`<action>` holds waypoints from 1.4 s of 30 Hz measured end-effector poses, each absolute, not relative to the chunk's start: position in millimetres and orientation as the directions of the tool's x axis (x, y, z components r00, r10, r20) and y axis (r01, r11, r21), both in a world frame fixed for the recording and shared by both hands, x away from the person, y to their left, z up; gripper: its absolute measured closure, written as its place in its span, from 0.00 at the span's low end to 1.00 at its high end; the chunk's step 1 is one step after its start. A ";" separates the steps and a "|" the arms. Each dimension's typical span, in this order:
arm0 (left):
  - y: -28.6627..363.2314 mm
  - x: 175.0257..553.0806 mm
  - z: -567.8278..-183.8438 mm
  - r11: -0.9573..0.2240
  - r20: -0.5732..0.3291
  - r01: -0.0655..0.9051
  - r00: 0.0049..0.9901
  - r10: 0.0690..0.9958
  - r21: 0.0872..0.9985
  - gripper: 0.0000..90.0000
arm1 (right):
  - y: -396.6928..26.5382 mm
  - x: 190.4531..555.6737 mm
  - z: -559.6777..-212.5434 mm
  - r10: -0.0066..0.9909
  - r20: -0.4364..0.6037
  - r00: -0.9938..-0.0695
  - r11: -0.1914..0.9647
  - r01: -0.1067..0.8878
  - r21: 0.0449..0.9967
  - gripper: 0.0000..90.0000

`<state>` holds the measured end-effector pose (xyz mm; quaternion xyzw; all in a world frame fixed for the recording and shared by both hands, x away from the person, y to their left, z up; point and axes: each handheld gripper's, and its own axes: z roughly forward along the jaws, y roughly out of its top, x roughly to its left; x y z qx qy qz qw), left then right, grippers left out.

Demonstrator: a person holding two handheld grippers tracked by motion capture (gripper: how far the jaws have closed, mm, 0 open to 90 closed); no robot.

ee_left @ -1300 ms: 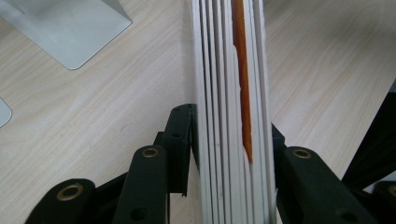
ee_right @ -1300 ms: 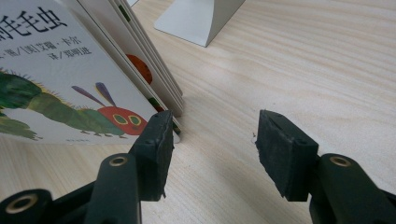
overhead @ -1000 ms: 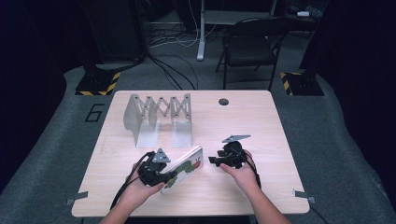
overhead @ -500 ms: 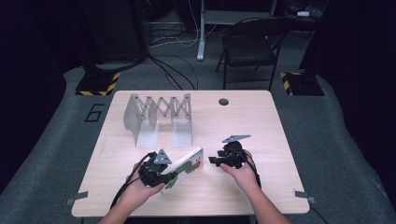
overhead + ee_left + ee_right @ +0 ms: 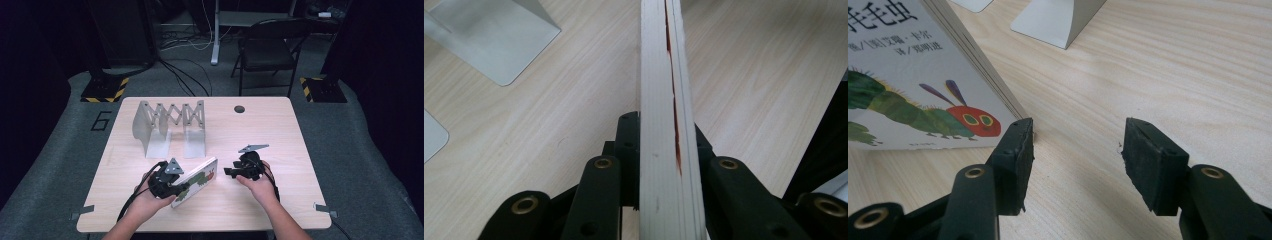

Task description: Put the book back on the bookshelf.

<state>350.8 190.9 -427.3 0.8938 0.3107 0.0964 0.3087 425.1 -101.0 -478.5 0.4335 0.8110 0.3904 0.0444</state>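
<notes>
Left claw clamped tight on the picture book, jaws squeezing the page block from both sides; in the left gripper view the book's edge runs straight up between them. Book is tilted up off the tabletop, caterpillar cover facing right, sitting near-centre, just left of the midline.

Right claw part open, nothing between the jaws, pointing left at the book's far corner. In the right gripper view its left pad sits just beside the book's lower corner; can't tell if it touches. Right pad hangs over bare wood.

Further out: grey accordion-style metal book rack stands at far left of the tabletop, well apart from the book. Small dark round hole near the far edge. Folding chair on the floor beyond.
</notes>
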 end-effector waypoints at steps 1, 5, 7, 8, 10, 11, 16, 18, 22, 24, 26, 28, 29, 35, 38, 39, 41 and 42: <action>191.1 350.8 -426.9 -0.612 -0.019 0.498 0.785 0.620 0.614 0.84 | -101.1 425.3 -478.6 0.736 0.265 -0.623 0.321 0.666 0.673 0.51; 194.4 352.1 -423.8 -0.616 -0.008 0.498 0.781 0.624 0.610 0.84 | -101.1 425.3 -478.9 0.737 0.265 -0.621 0.320 0.668 0.672 0.51; 195.9 352.4 -423.0 -0.613 -0.007 0.498 0.780 0.626 0.613 0.84 | -101.0 425.4 -479.1 0.738 0.266 -0.620 0.320 0.668 0.672 0.51; 196.6 352.4 -422.3 -0.610 -0.010 0.501 0.778 0.628 0.614 0.84 | -101.1 425.5 -479.2 0.739 0.264 -0.620 0.320 0.668 0.672 0.51; 198.1 352.8 -421.1 -0.606 -0.007 0.502 0.773 0.634 0.617 0.84 | -101.3 425.6 -479.5 0.738 0.263 -0.621 0.322 0.667 0.672 0.51; 199.1 353.3 -420.2 -0.605 -0.008 0.503 0.773 0.635 0.617 0.84 | -101.3 425.7 -479.6 0.739 0.264 -0.620 0.321 0.668 0.672 0.51; 204.4 355.2 -415.4 -0.600 -0.001 0.505 0.765 0.644 0.620 0.84 | -101.2 425.6 -479.8 0.739 0.267 -0.618 0.318 0.670 0.670 0.51; 206.7 355.8 -413.7 -0.597 0.004 0.506 0.761 0.649 0.623 0.84 | -101.4 425.6 -479.8 0.740 0.268 -0.617 0.316 0.671 0.671 0.51; 209.8 356.7 -411.9 -0.591 0.004 0.510 0.755 0.655 0.625 0.84 | -102.0 426.5 -480.7 0.737 0.257 -0.625 0.322 0.659 0.680 0.51; 211.2 357.4 -411.4 -0.594 0.012 0.507 0.755 0.656 0.625 0.84 | -102.0 426.5 -480.7 0.737 0.256 -0.625 0.322 0.659 0.679 0.51; 213.1 358.5 -411.1 -0.594 0.014 0.508 0.752 0.659 0.623 0.84 | -101.9 426.5 -480.6 0.737 0.257 -0.625 0.322 0.659 0.680 0.51; 214.8 359.1 -411.2 -0.590 0.012 0.512 0.749 0.663 0.624 0.84 | -102.1 426.3 -480.5 0.739 0.261 -0.621 0.319 0.664 0.676 0.51; 215.3 359.0 -411.2 -0.588 0.015 0.514 0.745 0.667 0.625 0.84 | -102.3 426.4 -480.6 0.739 0.260 -0.622 0.320 0.663 0.677 0.51; 221.9 360.7 -409.4 -0.576 0.014 0.523 0.733 0.680 0.628 0.84 | -102.7 426.5 -480.9 0.740 0.260 -0.621 0.321 0.665 0.674 0.51; 226.1 361.5 -407.3 -0.569 0.014 0.528 0.725 0.688 0.631 0.84 | -103.1 426.4 -480.7 0.740 0.261 -0.620 0.320 0.665 0.674 0.51; 227.5 361.9 -406.9 -0.565 0.018 0.524 0.723 0.691 0.637 0.84 | -103.1 426.4 -480.7 0.740 0.261 -0.620 0.320 0.665 0.674 0.51; 230.5 361.7 -404.9 -0.561 0.018 0.528 0.718 0.696 0.637 0.84 | -103.0 425.9 -480.3 0.742 0.270 -0.613 0.312 0.673 0.670 0.51; 231.8 361.7 -404.1 -0.562 0.026 0.526 0.715 0.699 0.638 0.84 | -103.0 425.9 -480.3 0.744 0.270 -0.612 0.311 0.674 0.670 0.51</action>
